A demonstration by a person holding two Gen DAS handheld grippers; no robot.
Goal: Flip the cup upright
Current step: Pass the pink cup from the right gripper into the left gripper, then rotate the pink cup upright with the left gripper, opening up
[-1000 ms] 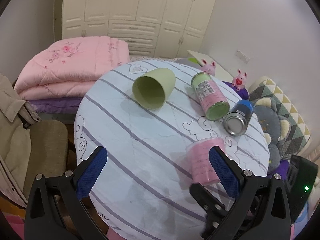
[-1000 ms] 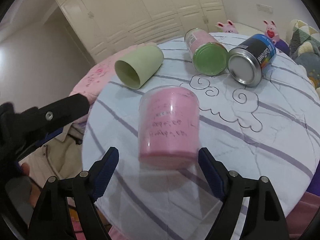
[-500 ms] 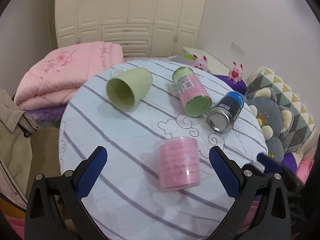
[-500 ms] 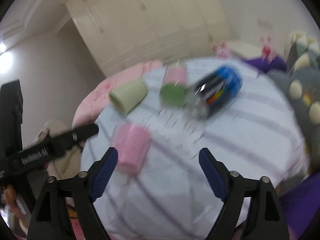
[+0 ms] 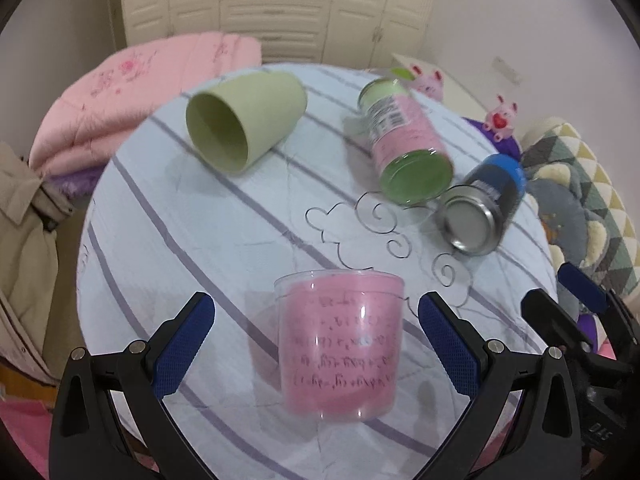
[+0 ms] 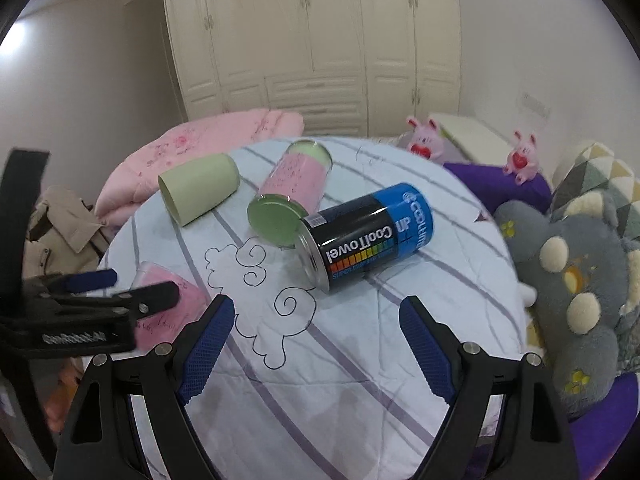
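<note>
Round tabletop (image 5: pixel 224 240) under a pale striped cloth with cloud doodles inked near the middle. Toward its far right side, a pink canister (image 5: pixel 404 148) lies tipped over, green lid facing us. Just beside it, nearer the right edge, a blue-and-black CoolTowel can (image 6: pixel 372 236) lies on its side too. Beyond the far edge there's a folded pink quilt (image 5: pixel 132 92) and a cream wardrobe (image 6: pixel 312 48). Off the right edge sits a grey plush (image 6: pixel 576 280), and off the left a beige jacket (image 5: pixel 24 248).
</note>
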